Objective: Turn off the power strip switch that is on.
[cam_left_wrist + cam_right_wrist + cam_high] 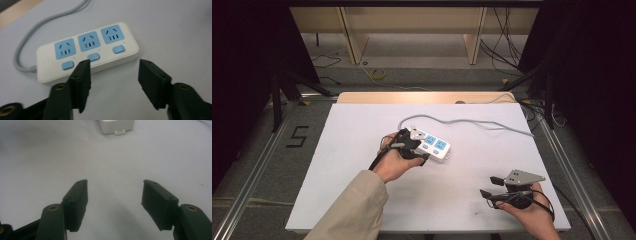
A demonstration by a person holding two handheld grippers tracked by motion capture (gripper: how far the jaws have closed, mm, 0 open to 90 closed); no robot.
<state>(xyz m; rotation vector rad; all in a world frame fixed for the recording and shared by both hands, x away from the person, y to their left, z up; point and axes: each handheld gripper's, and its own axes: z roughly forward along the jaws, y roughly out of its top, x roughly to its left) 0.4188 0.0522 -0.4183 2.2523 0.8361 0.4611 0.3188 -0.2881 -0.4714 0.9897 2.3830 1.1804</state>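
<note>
Seen from above, my white table [362,200] is evenly lit from overhead, while the room at both sides falls to near black. Low resolution softens every edge. Through my left gripper [113,72], the power strip [87,51] reads sharp and the near jaws blur; soft shadows lie beneath them.

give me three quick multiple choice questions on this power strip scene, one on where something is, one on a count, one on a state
1. Where does the right gripper sit on the table?
A. near right corner
B. far left corner
C. on the strip

2. How many blue sockets does the power strip have?
A. two
B. three
C. five

3. How does the left gripper stand?
A. shut on the cord
B. shut on the strip
C. open, holding nothing

Answers:
1 A, the high view shows it low at the right.
2 B, three blue faces in a row.
3 C, bare table shows between the jaws.
</note>
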